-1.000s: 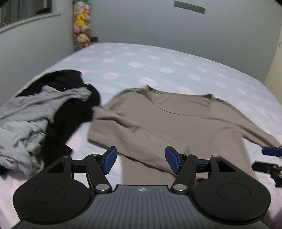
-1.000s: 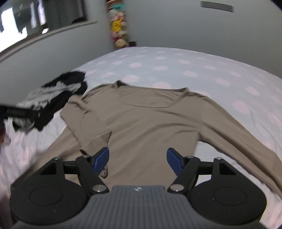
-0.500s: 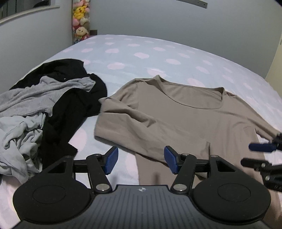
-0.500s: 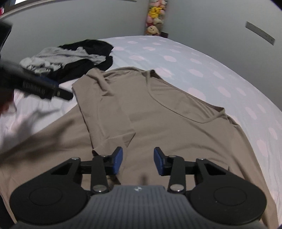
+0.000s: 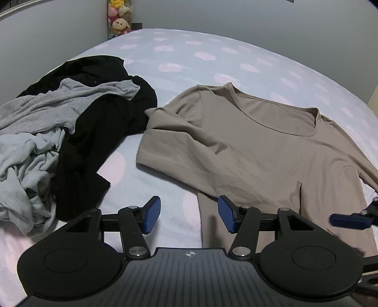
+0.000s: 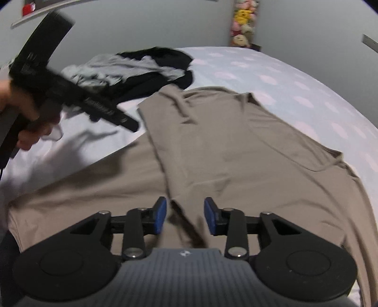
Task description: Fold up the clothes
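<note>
Taupe long-sleeved knit top (image 5: 255, 146) is lying flat, neckline away from the cameras, on a pale lilac bedsheet with pink blotches (image 5: 189, 54); one sleeve is lying folded across its chest. Left gripper (image 5: 189, 213) is hovering above the sheet at the top's lower left side edge, blue pads spread wide, nothing between them. Right gripper (image 6: 185, 218) is hanging low over the end of the folded sleeve, pads partly apart, cloth lying between them but not pinched as far as the blur shows. A hand (image 6: 28, 113) is gripping the left tool's handle in the right wrist view. A heap of black and grey crumpled garments (image 5: 70, 132) is sitting just beside the top's shoulder. Plush toys (image 5: 119, 21) are stacked in the far corner.
</note>
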Tool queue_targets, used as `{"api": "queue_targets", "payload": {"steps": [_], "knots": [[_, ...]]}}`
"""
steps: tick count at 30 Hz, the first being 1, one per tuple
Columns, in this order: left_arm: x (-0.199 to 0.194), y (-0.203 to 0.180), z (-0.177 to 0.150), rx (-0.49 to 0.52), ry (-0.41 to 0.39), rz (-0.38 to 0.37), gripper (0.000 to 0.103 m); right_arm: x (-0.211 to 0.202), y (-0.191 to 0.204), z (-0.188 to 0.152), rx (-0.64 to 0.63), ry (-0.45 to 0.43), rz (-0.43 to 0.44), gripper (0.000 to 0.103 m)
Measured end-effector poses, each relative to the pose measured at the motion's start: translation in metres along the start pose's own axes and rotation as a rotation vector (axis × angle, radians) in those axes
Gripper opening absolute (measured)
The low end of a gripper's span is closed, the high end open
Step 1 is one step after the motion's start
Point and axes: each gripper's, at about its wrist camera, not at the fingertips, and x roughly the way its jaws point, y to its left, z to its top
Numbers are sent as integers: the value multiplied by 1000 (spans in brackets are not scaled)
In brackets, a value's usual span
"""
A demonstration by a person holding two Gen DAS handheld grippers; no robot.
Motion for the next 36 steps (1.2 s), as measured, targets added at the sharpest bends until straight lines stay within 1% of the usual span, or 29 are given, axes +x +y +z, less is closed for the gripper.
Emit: {"api": "queue_targets", "payload": {"steps": [1, 2, 3, 4, 6, 10, 13, 19, 23, 27, 29, 32, 36], "knots": [[0, 0, 0, 3, 1, -1, 52, 4, 1, 0, -6, 8, -12, 36], [0, -1, 0, 8, 0, 0, 52, 8, 0, 0, 0, 16, -21, 29], [-1, -1, -1, 11, -1, 2, 52, 11, -2, 0, 8, 23, -30, 8], [-1, -1, -1, 14, -3, 4, 52, 12, -6, 1, 25, 29, -32, 3], [-2, -1, -2, 16, -3, 9, 52, 6, -17, 5, 72, 17, -47, 2], [-2, 2, -3, 7, -3, 16, 52, -15, -42, 25, 104, -33, -100, 2], [-1, 4, -5, 2, -12, 10, 52, -35, -66, 50, 129, -77, -131, 2], [8, 4, -3, -22, -43, -8, 52, -78, -97, 113, 145, -185, -133, 2], [16, 4, -1, -39, -71, -20, 52, -98, -99, 160, 96, -246, -134, 2], [26, 3, 2, -58, -95, -23, 52, -108, -97, 195, 54, -293, -165, 2], [32, 4, 6, -66, -102, -13, 52, -115, -99, 208, 53, -322, -177, 2], [42, 8, 14, -105, -123, -22, 52, -124, -103, 225, 46, -346, -180, 2], [61, 15, 24, -152, -139, -22, 52, -132, -109, 232, 38, -355, -202, 2]]}}
